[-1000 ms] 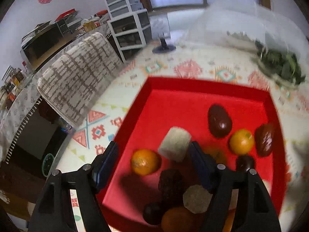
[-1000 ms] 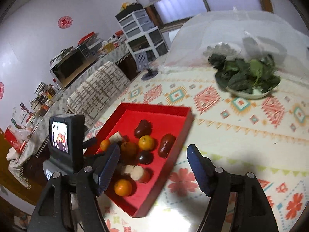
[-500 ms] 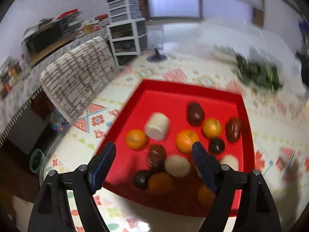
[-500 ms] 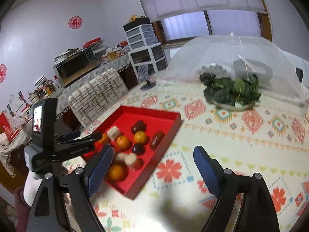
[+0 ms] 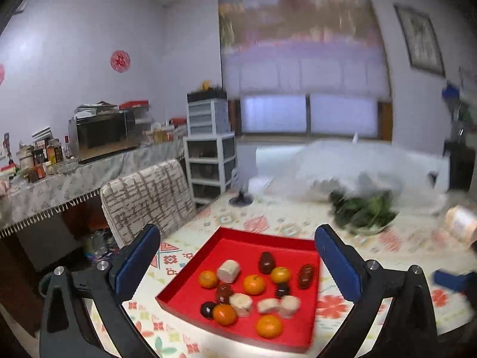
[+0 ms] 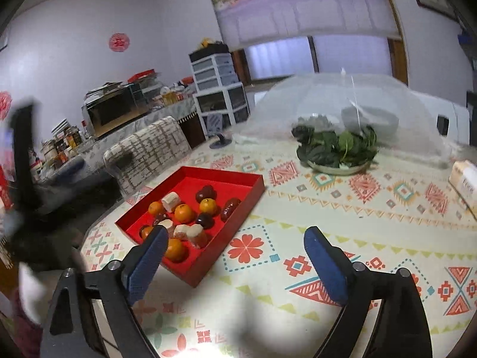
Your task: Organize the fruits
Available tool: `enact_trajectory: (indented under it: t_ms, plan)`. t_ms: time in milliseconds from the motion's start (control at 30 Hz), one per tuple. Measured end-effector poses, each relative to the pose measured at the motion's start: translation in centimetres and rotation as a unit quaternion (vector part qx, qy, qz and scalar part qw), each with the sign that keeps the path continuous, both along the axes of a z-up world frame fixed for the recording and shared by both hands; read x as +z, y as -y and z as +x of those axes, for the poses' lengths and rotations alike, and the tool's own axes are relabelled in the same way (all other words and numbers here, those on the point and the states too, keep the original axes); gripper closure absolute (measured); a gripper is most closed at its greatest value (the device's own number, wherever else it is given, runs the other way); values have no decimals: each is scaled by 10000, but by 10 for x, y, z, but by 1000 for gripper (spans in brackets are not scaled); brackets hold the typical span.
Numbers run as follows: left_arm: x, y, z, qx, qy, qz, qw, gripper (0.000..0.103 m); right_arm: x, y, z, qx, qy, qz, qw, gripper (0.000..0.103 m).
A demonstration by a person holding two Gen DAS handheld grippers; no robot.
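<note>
Jaws of left gripper [image 5: 237, 264] and right gripper [image 6: 235, 261] just widened, empty; red tray [image 5: 190, 280] now farther off

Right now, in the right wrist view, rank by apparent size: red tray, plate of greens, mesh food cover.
1. Mesh food cover, largest though farthest.
2. Red tray.
3. Plate of greens, smallest; it sits farther back than the tray, so the true gap may be smaller.
</note>
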State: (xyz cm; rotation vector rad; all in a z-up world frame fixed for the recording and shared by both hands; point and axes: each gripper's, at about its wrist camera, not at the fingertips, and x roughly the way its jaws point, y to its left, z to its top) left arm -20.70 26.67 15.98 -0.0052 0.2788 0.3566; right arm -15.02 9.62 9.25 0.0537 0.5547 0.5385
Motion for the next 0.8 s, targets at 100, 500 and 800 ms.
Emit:
enact_trajectory:
  t_ms: [100,500,800]
  plan:
    - [-5,11,-15,116,-138,-50,9998,0,-8,-9,-9,110,33,-193,9997,0]
    - [-37,3,-14,284,-709,-705,9946,0,-41,-21,-39,434,-319,-579,9969,0]
    - [-54,-14,-6,352,-1033,-1135,9875,0,-45,-34,-44,588,-370,-698,9951,0]
